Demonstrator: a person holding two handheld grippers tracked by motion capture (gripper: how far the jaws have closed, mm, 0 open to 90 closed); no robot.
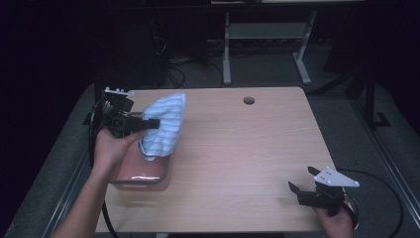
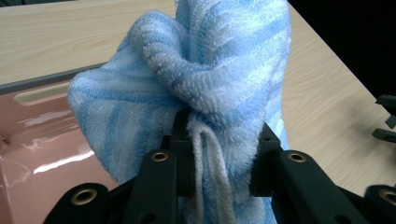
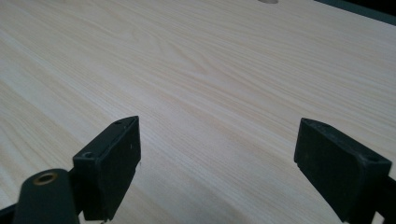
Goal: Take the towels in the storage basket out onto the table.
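Note:
A light blue striped towel (image 1: 166,124) hangs bunched in the air over a pink tray (image 1: 141,171) at the table's left side. My left gripper (image 1: 154,124) is shut on the towel (image 2: 205,88), its jaws pinching a fold near the towel's middle. The pink tray (image 2: 42,140) lies below and to the left of the cloth in the left gripper view. My right gripper (image 1: 303,179) hovers low near the table's front right corner, open, with nothing between its jaws (image 3: 219,163).
The wooden table (image 1: 237,148) has a round cable hole (image 1: 248,100) near its far edge. A desk frame and cables stand on the dark floor behind. The other gripper (image 2: 385,116) shows at the right edge of the left gripper view.

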